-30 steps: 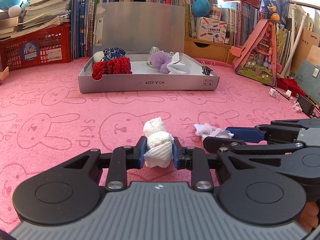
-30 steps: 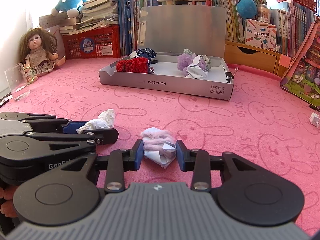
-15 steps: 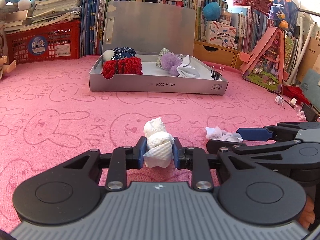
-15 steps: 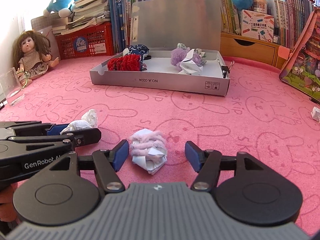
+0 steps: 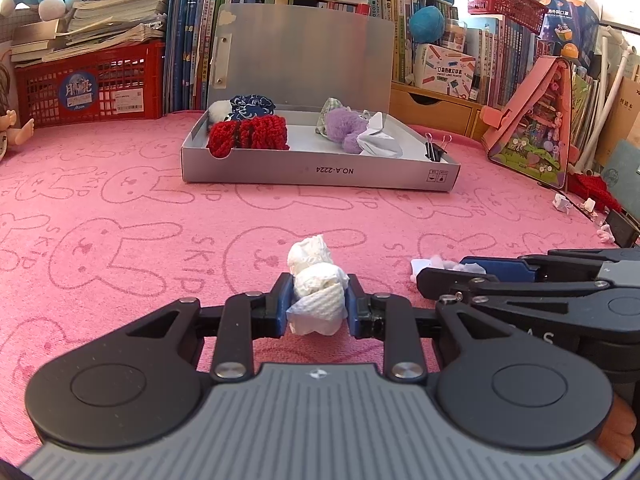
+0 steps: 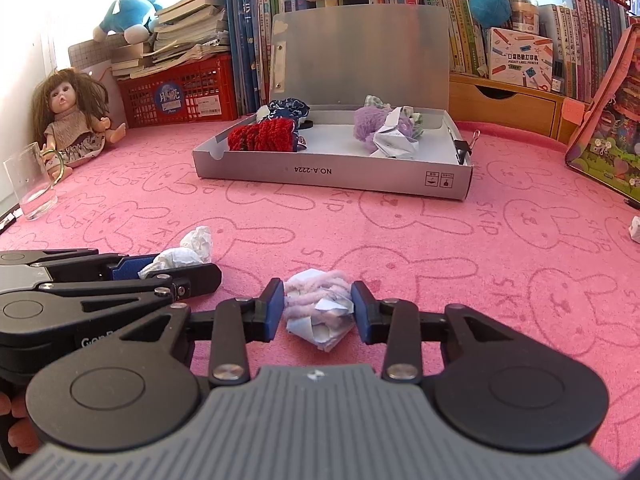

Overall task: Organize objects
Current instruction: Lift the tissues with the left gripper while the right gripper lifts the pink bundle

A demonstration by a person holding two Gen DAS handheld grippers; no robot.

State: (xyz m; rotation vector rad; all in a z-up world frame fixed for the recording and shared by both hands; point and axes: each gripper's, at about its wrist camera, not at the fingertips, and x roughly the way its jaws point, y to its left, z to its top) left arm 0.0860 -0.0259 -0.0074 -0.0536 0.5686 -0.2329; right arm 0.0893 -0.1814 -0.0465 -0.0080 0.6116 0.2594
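My left gripper (image 5: pixel 316 300) is shut on a white crumpled tissue wad (image 5: pixel 316 280) just above the pink mat. It also shows in the right wrist view (image 6: pixel 176 264) at the left. My right gripper (image 6: pixel 318 310) is closed around a wad of paper and pink yarn (image 6: pixel 320 308), its pads touching both sides of the wad. It also shows in the left wrist view (image 5: pixel 452 272) at the right. An open grey box (image 5: pixel 320 172) lies ahead and holds a red knit piece (image 5: pixel 248 136), a purple plush (image 5: pixel 346 128) and crumpled paper (image 5: pixel 378 140).
A doll (image 6: pixel 70 120) and a clear glass (image 6: pixel 30 184) stand at the far left. A red crate (image 5: pixel 92 84), books and plush toys line the back. A pink house-shaped case (image 5: pixel 532 136) leans at the right, with small paper scraps (image 5: pixel 562 202) beside it.
My right gripper opened half a second ago and has now closed again onto the yarn and paper wad. My left gripper still holds the tissue wad. Both views have shifted slightly.
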